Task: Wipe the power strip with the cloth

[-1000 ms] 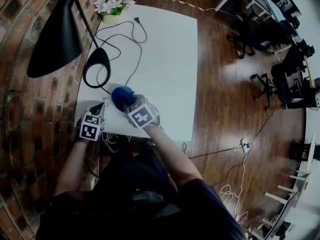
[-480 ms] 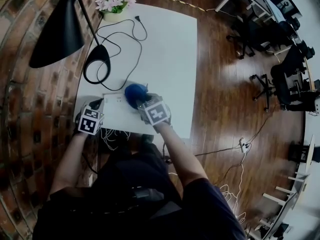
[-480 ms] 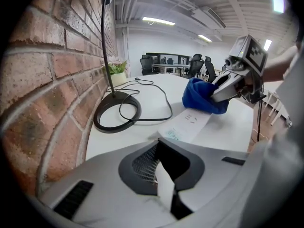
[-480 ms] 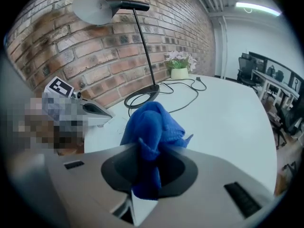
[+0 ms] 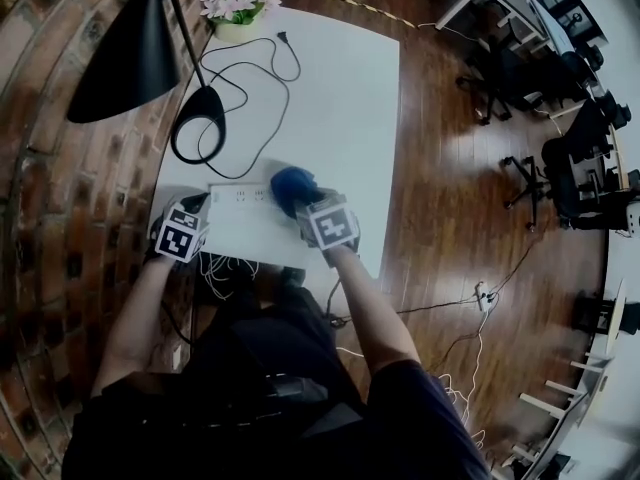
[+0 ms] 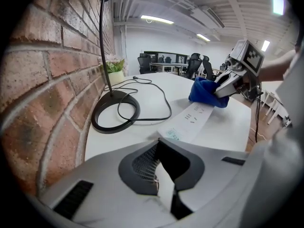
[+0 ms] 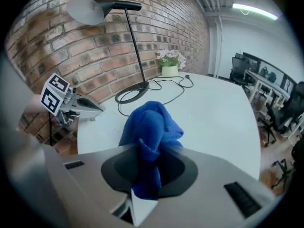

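Head view: the power strip (image 5: pixel 238 196) lies along the near part of the white bench (image 5: pixel 340 98). My left tongs (image 5: pixel 200 206) sit at its left end, and my right tongs (image 5: pixel 303 204) are at its right end with the blue cloth (image 5: pixel 291 183) bunched on that end. Only here do I see the whole lamp (image 5: pixel 120 53), its cable (image 5: pixel 250 68) looping up the bench, and the flower pot (image 5: pixel 235 3) at the far corner.

Left gripper view: my left tongs (image 6: pixel 164 175) are closed together. The strip (image 6: pixel 192 122) runs away from just under their nose; I cannot tell whether they touch it. This view shows the strip's sockets and the cloth (image 6: pixel 206 91) resting on its far end, held by the right tongs (image 6: pixel 223 87). The lamp's base ring (image 6: pixel 115 113) lies to the left by the brick wall (image 6: pixel 47 56).

Right gripper view: my right tongs (image 7: pixel 142 175) are clamped on the cloth (image 7: pixel 152 122), which bulges out ahead of them. The left tongs (image 7: pixel 95 110) show at the left; the strip is hard to pick out against the white bench here.
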`<state>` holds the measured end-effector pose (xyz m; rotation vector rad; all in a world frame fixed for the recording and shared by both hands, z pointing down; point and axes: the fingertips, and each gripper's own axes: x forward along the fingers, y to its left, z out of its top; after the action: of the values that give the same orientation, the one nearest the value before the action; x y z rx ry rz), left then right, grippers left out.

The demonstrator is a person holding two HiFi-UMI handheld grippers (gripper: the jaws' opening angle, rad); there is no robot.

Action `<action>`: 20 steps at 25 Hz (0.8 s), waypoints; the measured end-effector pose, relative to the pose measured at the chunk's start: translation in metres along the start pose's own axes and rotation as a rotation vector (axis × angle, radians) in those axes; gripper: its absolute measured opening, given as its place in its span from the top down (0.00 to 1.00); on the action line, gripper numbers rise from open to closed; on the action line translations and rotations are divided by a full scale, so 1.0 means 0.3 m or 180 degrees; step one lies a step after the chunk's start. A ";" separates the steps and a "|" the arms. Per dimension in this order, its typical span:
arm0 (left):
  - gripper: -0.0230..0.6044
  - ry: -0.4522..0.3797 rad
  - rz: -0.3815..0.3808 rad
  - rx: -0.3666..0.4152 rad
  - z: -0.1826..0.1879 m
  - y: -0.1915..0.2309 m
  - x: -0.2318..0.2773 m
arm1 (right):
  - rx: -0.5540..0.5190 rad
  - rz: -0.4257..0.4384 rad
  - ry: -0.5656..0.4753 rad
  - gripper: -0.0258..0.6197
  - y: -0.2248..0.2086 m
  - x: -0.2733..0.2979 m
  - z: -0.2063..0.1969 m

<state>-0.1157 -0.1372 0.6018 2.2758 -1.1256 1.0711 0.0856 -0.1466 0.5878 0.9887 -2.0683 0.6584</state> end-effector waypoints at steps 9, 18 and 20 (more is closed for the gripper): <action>0.95 0.0118 0.0063 0.0307 0.012 0.008 0.011 | 0.0141 -0.0514 0.0060 0.86 -0.162 -0.039 -0.047; 0.95 0.0019 0.0165 0.0370 0.043 0.014 0.015 | -0.0118 -0.0541 0.0176 0.85 -0.131 -0.007 -0.011; 0.95 0.0042 0.0151 0.0355 0.037 0.016 0.016 | -0.0199 -0.0501 0.0195 0.85 -0.105 0.008 0.007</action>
<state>-0.1125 -0.1496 0.5985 2.3336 -1.1469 1.1931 0.1091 -0.1671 0.5923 1.0695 -1.9234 0.5331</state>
